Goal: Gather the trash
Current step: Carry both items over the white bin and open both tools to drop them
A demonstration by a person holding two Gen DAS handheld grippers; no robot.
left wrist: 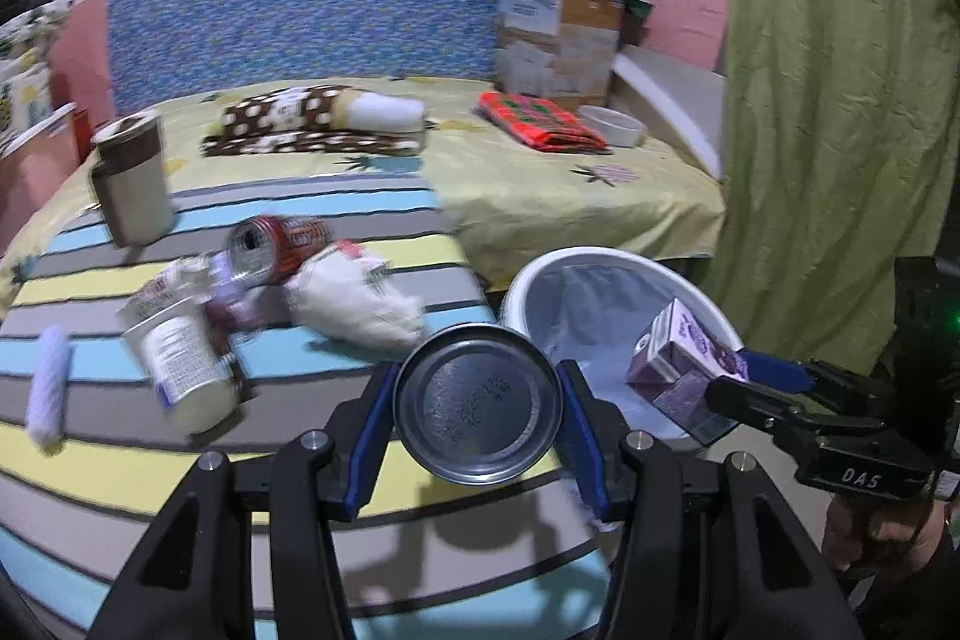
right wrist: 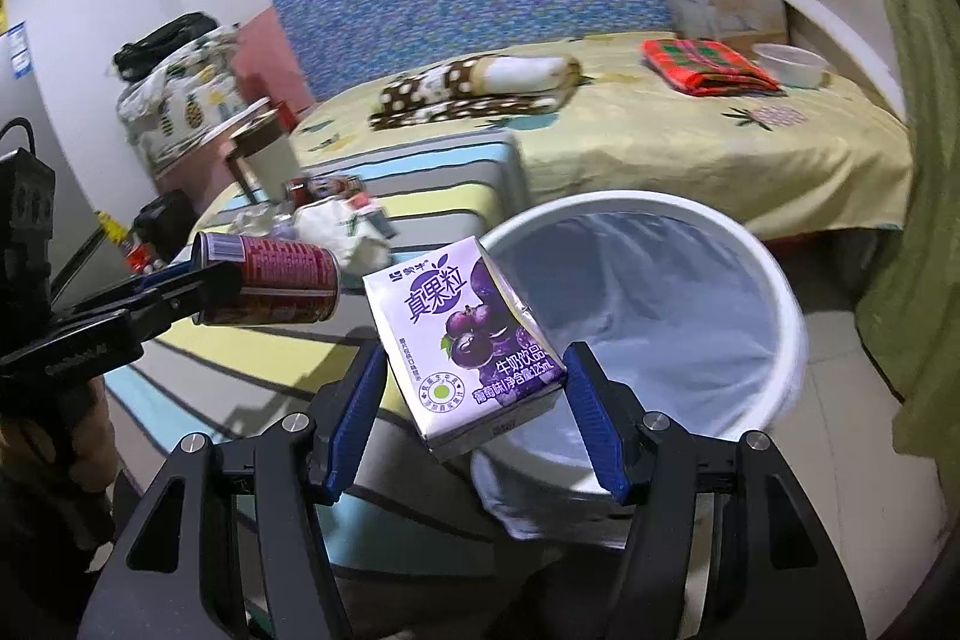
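My left gripper is shut on a red drink can, whose round metal bottom faces the camera. In the right wrist view the same can sticks out of the left gripper above the striped cloth. My right gripper is shut on a purple grape milk carton, held tilted over the near rim of the white bin. From the left wrist view, the carton and right gripper hang over the bin, just right of the can.
On the striped cloth lie another red can, a crumpled white bag, a yoghurt cup and a white roll. A beige lidded cup stands behind. A green curtain hangs right of the bin.
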